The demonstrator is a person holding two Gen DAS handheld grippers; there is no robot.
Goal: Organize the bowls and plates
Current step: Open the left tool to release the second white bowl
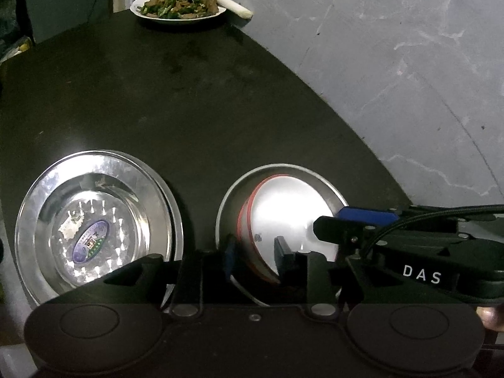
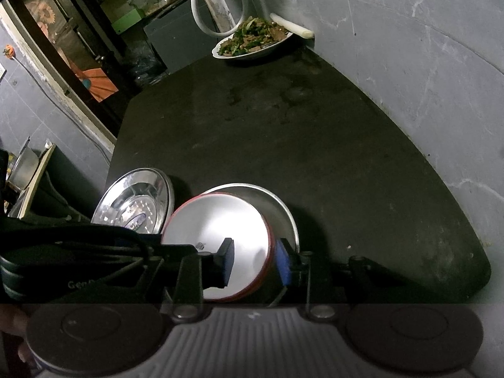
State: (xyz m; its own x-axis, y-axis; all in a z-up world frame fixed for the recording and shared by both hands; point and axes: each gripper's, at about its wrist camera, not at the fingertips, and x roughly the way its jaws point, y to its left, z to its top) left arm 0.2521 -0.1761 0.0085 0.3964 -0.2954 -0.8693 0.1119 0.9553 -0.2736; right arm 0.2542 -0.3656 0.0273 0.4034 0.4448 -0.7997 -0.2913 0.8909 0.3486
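A white bowl with a red rim (image 1: 283,208) (image 2: 217,220) sits inside a shallow steel dish (image 1: 318,176) (image 2: 283,211) on the dark table. My left gripper (image 1: 255,256) straddles the bowl's left wall, one pad outside and one inside, with small gaps showing, so it is open. My right gripper (image 2: 255,263) straddles the bowl's right wall, its inner pad well clear of the wall, also open. Each gripper shows in the other's view, the right gripper (image 1: 365,217) at the bowl's far side. A shiny steel plate (image 1: 41,208) (image 2: 126,189) with a sticker lies to the left.
A white plate of cooked greens and meat (image 1: 179,4) (image 2: 252,39) stands at the table's far corner beside a pale stalk (image 1: 226,1). A grey marbled wall (image 1: 393,63) borders the table on the right. The table's left edge drops to a cluttered floor (image 2: 63,100).
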